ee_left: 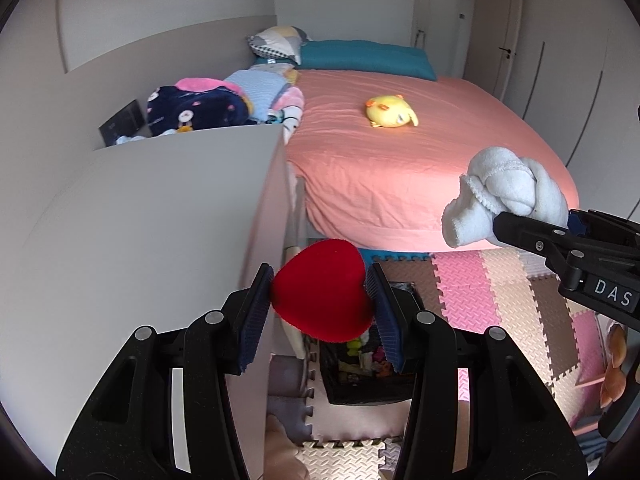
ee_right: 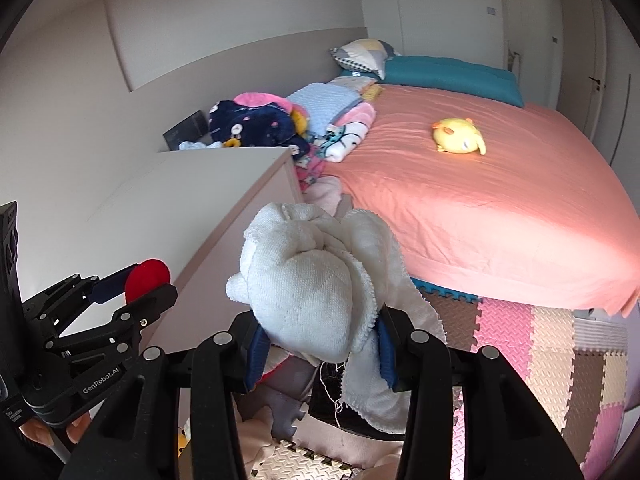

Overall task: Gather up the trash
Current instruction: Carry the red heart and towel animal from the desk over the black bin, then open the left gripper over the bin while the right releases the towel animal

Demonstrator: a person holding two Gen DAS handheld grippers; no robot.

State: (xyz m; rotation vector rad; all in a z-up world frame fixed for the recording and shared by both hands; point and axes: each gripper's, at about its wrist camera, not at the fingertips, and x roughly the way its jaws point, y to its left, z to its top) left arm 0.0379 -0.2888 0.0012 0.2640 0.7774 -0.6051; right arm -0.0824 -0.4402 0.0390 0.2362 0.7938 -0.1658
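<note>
My left gripper (ee_left: pixel 320 300) is shut on a red velvet heart (ee_left: pixel 322 290), its blue pads pressing both sides; in the right wrist view the same heart (ee_right: pixel 147 274) shows at the far left. My right gripper (ee_right: pixel 320 344) is shut on a bunched white towel (ee_right: pixel 312 280) that droops over its fingers. In the left wrist view that towel (ee_left: pixel 504 196) hangs at the right, above the mat. A black bin (ee_left: pixel 360 376) with small items inside sits on the floor below the heart, partly hidden by my fingers.
A pale cabinet (ee_left: pixel 160 240) stands at the left, close to the left gripper. A bed with a salmon sheet (ee_left: pixel 420 168) carries a yellow plush toy (ee_left: pixel 392 111), pillows and folded blankets (ee_left: pixel 224 100). Foam puzzle mats (ee_left: pixel 512 304) cover the floor.
</note>
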